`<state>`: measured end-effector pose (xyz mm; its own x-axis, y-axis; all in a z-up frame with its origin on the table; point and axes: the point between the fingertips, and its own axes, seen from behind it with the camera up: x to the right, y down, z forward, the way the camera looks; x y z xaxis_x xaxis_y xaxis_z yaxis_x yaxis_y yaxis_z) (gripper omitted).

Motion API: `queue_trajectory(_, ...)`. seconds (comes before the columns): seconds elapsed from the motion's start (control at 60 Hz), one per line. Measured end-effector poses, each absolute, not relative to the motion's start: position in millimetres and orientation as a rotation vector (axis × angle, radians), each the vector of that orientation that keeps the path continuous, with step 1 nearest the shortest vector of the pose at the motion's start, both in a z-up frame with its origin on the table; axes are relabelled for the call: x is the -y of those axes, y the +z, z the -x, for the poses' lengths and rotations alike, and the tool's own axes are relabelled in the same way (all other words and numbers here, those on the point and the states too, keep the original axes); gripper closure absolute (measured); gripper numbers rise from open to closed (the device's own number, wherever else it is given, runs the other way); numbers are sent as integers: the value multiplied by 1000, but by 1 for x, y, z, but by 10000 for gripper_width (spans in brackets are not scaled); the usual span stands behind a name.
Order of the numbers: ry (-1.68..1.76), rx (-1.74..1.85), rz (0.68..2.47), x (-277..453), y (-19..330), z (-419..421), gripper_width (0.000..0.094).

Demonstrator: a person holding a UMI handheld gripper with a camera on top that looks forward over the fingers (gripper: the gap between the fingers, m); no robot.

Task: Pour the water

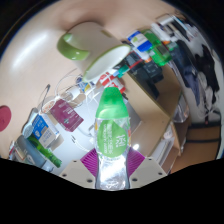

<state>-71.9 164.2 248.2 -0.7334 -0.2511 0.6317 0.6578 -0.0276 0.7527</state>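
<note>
My gripper point(112, 165) is shut on a clear plastic bottle point(113, 135) with a green label and a green cap point(109, 93). Both purple pads point(91, 160) press on the bottle's lower body, which shows water inside. The bottle points away from me, lifted above the table and tilted. Beyond its cap stands a clear glass point(100, 79) on the table. Farther off lies a light green bowl point(73, 44).
A rack of coloured packets point(68, 113) and small boxes point(40, 130) stands to the left of the bottle. A green bottle point(152, 44) and other clutter sit at the far right. Grey boxes point(165, 92) lie to the right. The beige table point(35, 70) stretches left.
</note>
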Motion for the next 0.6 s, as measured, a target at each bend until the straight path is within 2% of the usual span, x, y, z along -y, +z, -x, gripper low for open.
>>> queue_trajectory(0.117, -1630, 1377, 677, -159, 277, 53, 601)
queue_trajectory(0.183, -1428, 1152, 895, -154, 294, 33, 600)
queue_trajectory(0.233, -1231, 949, 1071, -150, 293, 8, 601)
queue_trajectory(0.3, -907, 727, 1274, -143, 275, -20, 595)
queue_trajectory(0.417, -232, 300, 1531, -128, 197, -36, 597)
queue_trajectory(0.45, -106, 247, 1596, -124, 199, -43, 598)
queue_trajectory(0.5, -2, 158, 1647, -120, 183, -56, 596)
queue_trajectory(0.55, 55, 94, 1651, -115, 137, -53, 595)
queue_trajectory(0.567, 34, 123, 1662, -119, 146, -60, 596)
queue_trajectory(0.6, -1, 132, 1645, -119, 142, -67, 595)
